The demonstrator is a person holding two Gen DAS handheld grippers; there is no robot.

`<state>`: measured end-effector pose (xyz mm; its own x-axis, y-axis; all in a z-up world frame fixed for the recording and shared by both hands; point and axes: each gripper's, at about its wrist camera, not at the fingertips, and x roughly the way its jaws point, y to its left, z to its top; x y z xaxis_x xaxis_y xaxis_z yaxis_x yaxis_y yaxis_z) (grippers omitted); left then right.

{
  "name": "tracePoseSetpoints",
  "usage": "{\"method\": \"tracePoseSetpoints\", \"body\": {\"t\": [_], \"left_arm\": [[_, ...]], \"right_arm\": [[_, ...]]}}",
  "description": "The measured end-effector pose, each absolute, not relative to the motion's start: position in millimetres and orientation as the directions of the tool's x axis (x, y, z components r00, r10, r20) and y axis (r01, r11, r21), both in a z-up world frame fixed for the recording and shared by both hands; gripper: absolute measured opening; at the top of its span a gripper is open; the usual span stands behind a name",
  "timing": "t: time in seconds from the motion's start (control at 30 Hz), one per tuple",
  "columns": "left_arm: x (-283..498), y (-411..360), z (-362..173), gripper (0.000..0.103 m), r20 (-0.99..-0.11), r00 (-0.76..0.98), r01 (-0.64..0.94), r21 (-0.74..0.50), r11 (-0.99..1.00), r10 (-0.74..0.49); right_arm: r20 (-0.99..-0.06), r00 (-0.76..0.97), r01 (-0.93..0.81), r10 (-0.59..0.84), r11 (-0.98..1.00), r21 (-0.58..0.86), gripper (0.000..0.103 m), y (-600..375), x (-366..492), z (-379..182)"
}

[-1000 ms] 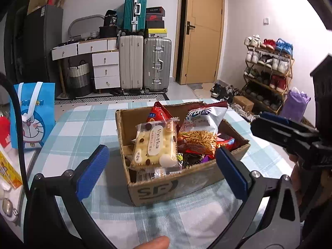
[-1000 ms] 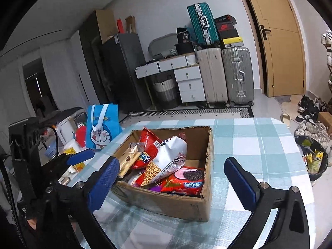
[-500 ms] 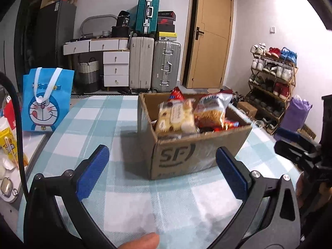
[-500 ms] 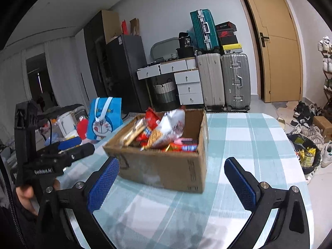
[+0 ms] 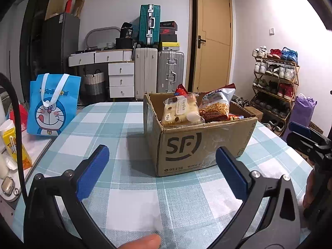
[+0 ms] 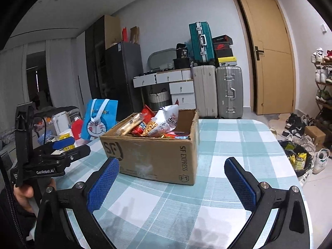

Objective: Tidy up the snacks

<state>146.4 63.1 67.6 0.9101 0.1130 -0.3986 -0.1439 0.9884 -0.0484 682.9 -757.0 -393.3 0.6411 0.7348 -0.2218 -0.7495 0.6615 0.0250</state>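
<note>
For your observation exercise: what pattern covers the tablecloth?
Pale teal-and-white checked tablecloth, clearest in the right wrist view.

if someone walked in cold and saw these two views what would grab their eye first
Probably the open cardboard box in the middle of the checked tablecloth, stuffed with snack packets that stick up past its rim. Next, the bright blue cartoon bag standing at the table's left edge. Both grippers, left and right, hang open and empty short of the box.
</note>
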Motion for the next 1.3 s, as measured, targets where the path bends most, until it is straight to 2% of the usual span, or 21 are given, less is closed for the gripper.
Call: {"method": "tracePoseSetpoints", "body": {"t": [0.5, 1.3], "left_arm": [[148.6, 62.1, 59.9, 0.103, -0.394, 0.915, -0.118, -0.060, 0.991, 0.085], [149.1, 61.9, 58.7, 0.103, -0.391, 0.917, -0.113, -0.056, 0.992, 0.082]], "right_arm": [[-0.188, 0.660, -0.739, 0.727, 0.674, 0.012, 0.103, -759.8, 680.3, -395.5], [-0.188, 0.666, -0.736, 0.722, 0.677, -0.011, 0.103, -756.5, 674.8, -395.8]]}}
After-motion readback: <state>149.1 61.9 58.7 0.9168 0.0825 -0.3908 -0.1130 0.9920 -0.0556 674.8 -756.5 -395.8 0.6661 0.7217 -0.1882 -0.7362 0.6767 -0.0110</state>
